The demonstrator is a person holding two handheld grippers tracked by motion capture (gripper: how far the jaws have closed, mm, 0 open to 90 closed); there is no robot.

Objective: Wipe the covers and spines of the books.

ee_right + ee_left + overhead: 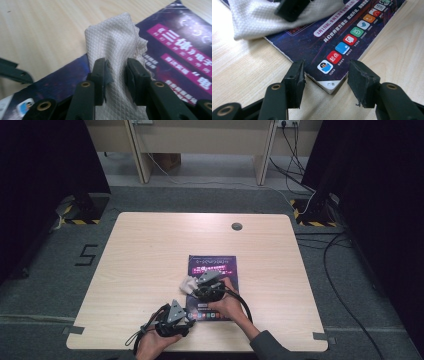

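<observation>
Your right tool [116, 72] clenched the cloth [117, 42] at mid-frame over the magazine [175, 45]. Your left tool [325, 75] stood released, astride the magazine's near corner at lower centre, on the bench [242, 67].

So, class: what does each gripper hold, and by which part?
The right gripper pinches the cloth by a bunched fold. The left gripper holds nothing; its jaws stand open around the magazine's corner.
</observation>
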